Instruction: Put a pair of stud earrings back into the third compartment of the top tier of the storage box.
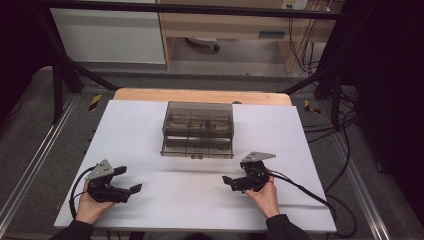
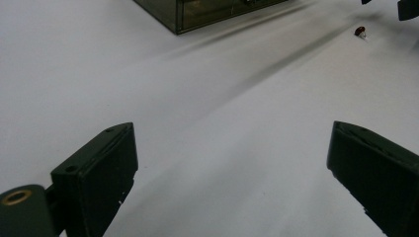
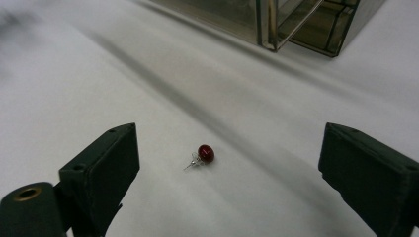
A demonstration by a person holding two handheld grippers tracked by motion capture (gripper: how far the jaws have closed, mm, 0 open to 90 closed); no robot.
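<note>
My view: white table [image 1: 150,200], smoky clear compartment box [image 1: 198,129] toward the far middle, small red stud earring [image 3: 204,154] lying nearer me, right of centre

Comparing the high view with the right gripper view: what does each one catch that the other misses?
High view alone: both hands, the left gripper, the right gripper, and the whole smoky clear organiser box on the white table. Right gripper view alone: a small dark red stud earring lying between its open jaws. Both share the box and the white surface.
</note>
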